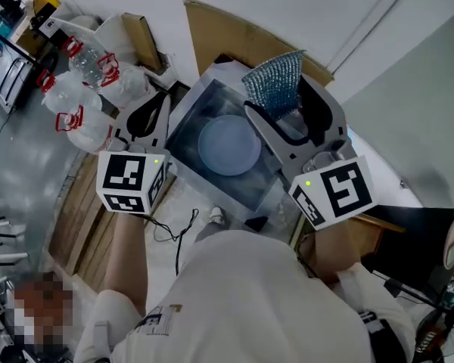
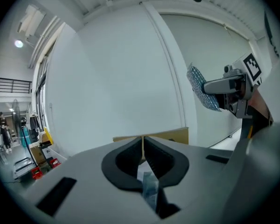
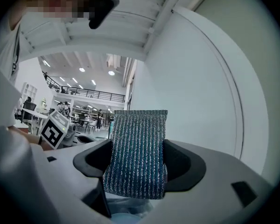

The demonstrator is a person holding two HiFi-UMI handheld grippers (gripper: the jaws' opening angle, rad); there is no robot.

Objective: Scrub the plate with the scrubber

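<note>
A pale blue plate [image 1: 228, 146] lies flat in the bottom of a clear-walled tub [image 1: 188, 123], below and between both grippers. My right gripper [image 1: 281, 103] is raised above the tub's right side and is shut on a sparkly silver-blue scrubber [image 1: 274, 82]. In the right gripper view the scrubber [image 3: 137, 153] stands upright, pinched between the dark pads. My left gripper [image 1: 160, 104] hovers over the tub's left edge. Its jaws [image 2: 143, 141] are shut with only a thin slit between them and nothing held. The left gripper view also shows the scrubber [image 2: 198, 87] off to the right.
A cardboard sheet [image 1: 234, 32] leans on the white wall behind the tub. Several plastic bottles with red caps [image 1: 83, 66] sit at the left. A wooden pallet [image 1: 79, 218] and a black cable [image 1: 170, 229] lie below the left hand. Dark equipment [image 1: 408, 233] stands at the right.
</note>
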